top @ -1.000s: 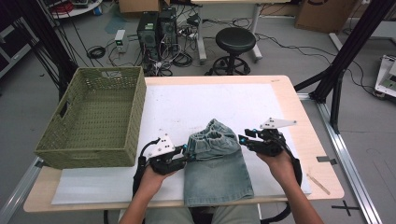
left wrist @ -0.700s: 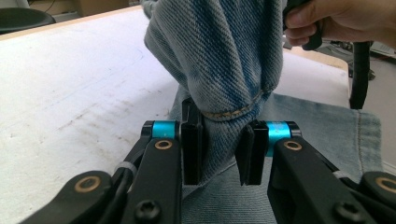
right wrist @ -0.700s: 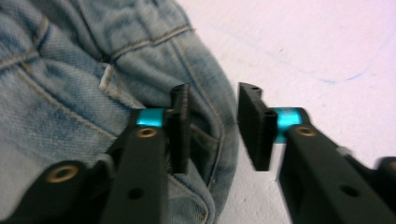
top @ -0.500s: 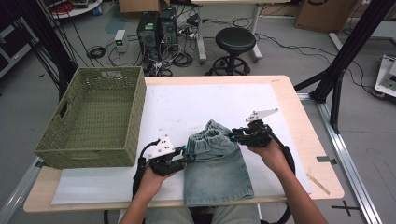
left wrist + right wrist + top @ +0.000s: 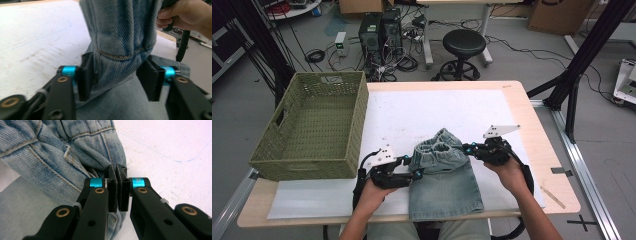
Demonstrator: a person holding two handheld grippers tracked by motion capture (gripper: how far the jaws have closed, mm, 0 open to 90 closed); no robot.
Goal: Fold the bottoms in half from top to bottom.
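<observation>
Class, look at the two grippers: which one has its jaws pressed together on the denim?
The right gripper: its jaws pinch the jeans edge. The left gripper stands open around a fold.

Between the black left gripper [image 5: 416, 172] and black right gripper [image 5: 464, 148] with cyan bands lies faded light-blue denim [image 5: 446, 185], tan-stitched; beyond the left one, an olive-green woven basket [image 5: 314, 125] on white sheet [image 5: 422, 110].

Denim shorts [image 5: 447, 185] hem past table [image 5: 532, 115] edge, behind person's lap.
</observation>
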